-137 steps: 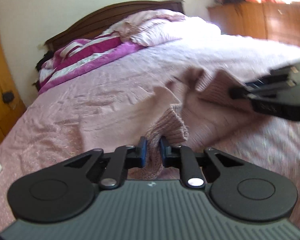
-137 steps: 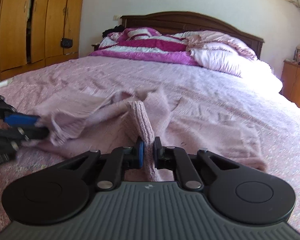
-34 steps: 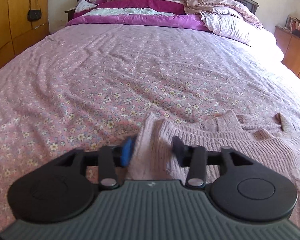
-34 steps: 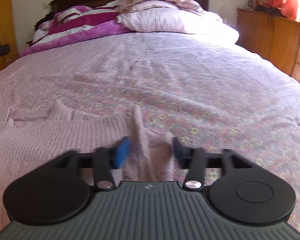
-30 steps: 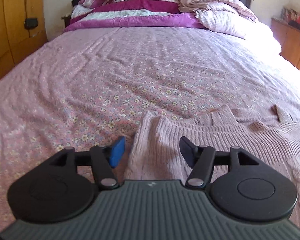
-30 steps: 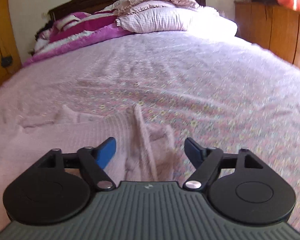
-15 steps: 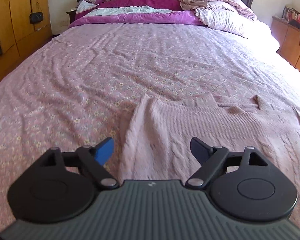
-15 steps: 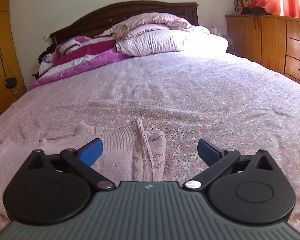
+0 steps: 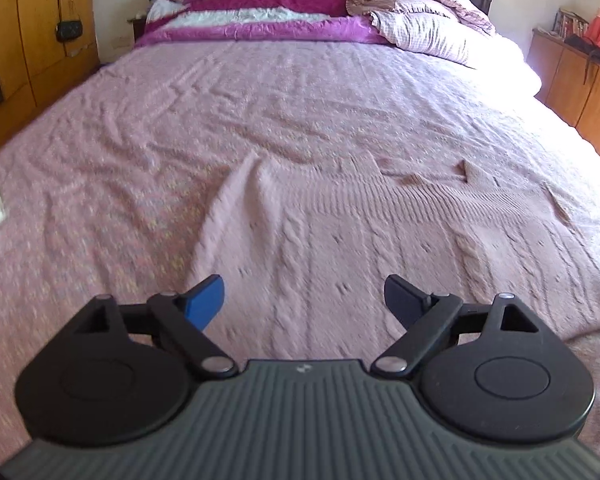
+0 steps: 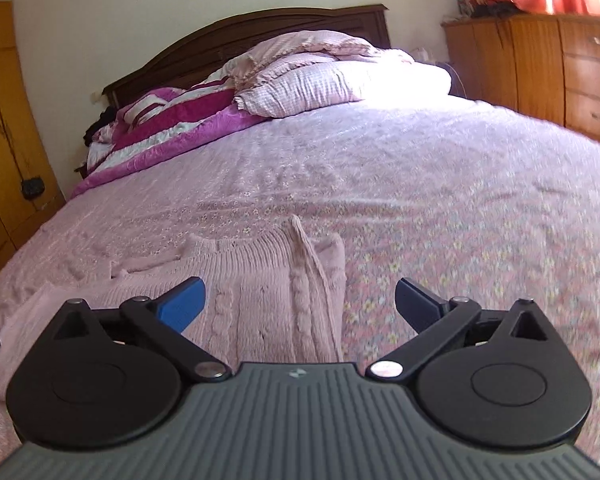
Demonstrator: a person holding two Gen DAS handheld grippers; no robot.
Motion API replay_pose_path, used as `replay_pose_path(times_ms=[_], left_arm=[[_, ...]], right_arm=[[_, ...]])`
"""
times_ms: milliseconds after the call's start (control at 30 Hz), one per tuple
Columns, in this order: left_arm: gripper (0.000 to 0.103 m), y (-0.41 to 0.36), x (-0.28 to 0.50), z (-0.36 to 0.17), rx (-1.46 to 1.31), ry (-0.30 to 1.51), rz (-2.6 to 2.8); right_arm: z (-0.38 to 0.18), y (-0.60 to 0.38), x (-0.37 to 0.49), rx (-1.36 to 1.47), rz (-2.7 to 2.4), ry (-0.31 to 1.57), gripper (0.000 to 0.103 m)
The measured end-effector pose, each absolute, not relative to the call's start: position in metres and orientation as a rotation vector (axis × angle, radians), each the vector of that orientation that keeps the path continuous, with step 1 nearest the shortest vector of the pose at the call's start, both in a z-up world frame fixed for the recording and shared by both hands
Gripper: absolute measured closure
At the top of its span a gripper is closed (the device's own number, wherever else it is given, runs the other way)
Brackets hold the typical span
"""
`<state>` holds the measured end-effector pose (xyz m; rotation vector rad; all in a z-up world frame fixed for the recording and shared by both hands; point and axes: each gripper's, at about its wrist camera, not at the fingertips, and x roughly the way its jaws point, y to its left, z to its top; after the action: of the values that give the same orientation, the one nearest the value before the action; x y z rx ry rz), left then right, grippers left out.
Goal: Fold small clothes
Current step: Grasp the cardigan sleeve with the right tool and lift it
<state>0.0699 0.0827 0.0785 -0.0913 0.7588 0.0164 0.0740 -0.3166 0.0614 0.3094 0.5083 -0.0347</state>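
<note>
Pink floral cotton covered the bed point(image 9: 220, 100), the widest thing we saw, and we placed everything else by it. Along the head of the bed lay a magenta-and-white striped quilt point(image 9: 260, 16) with a checked pink pillow point(image 10: 340, 80) beside it, both backed by a dark wooden headboard point(image 10: 260, 36). Beyond one long side of the bed stood an orange-brown wardrobe point(image 9: 32, 40), and beyond the other side a wooden dresser point(image 10: 560, 68). On the near part of the bed, well apart from the quilt, we found the pale pink cable-knit sweater point(image 9: 360, 240) spread flat, its neckline toward the head of the bed; in the right wrist view one side of it showed a raised lengthwise fold. Over the sweater's left part, at the foot end of the bed, we had the left gripper point(image 9: 303, 300); its jaws were opening, already set wide, with knit showing in the gap below them but not pressed by either pad. Over the sweater's right edge we had the right gripper point(image 10: 300, 304), its jaws spread wide too, touching nothing, the raised fold lying loose between them.
</note>
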Motion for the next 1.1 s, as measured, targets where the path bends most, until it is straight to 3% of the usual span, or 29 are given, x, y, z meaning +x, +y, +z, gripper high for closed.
replay_pose_path(times_ms=[367, 533, 1100], left_arm=[[0.015, 0.070, 0.061, 0.050, -0.112, 0.877, 0.026], [0.015, 0.065, 0.060, 0.047, -0.081, 0.876, 0.045], [0.015, 0.047, 0.059, 0.043, -0.024, 0.869, 0.021]], right_arm=[[0.014, -0.327, 0.082, 0.667, 0.021, 0.659, 0.000], [-0.003, -0.336, 0.070, 0.749, 0.045, 0.565, 0.000], [-0.006, -0.311, 0.063, 0.541, 0.062, 0.539, 0.000]])
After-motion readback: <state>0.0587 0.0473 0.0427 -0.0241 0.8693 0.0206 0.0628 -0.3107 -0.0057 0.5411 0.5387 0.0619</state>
